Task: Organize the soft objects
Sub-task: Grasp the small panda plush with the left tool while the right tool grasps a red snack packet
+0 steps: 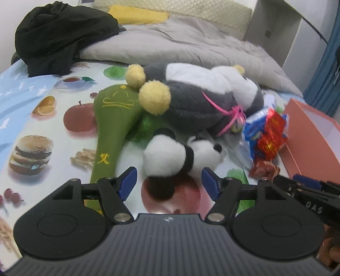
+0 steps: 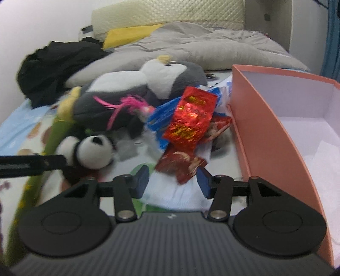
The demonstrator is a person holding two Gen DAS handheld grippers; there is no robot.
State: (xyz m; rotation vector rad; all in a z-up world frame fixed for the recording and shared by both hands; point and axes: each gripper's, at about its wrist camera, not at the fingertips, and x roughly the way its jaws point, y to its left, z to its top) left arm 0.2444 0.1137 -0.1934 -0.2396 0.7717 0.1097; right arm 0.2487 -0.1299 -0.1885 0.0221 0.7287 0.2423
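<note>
Bed with a fruit-and-burger print sheet, soft things heaped mid-bed. Left gripper — fingers apart, blue pads clear of everything; the small panda plush lies just ahead of the tips and partly between them, its dark foot nearest the gap, not pinched. Left of the left finger, a long green stuffed paddle runs away from the tips; beyond the panda, the big grey-and-white plush with yellow pom-pom feet and a pink ribbon lies on its side, resting over the paddle's head. Right of the right finger: crinkly red and blue snack packets, then the salmon-pink box. Right gripper — fingers apart too, nothing clamped; a dark red packet sits just beyond the tips, its corner reaching the gap, over a white cloth or paper — contact with the pads not clear through blur. The box's open wall stands just right of the right finger, interior white. Far beyond both grippers: grey duvet, black garment, yellow pillow.
</note>
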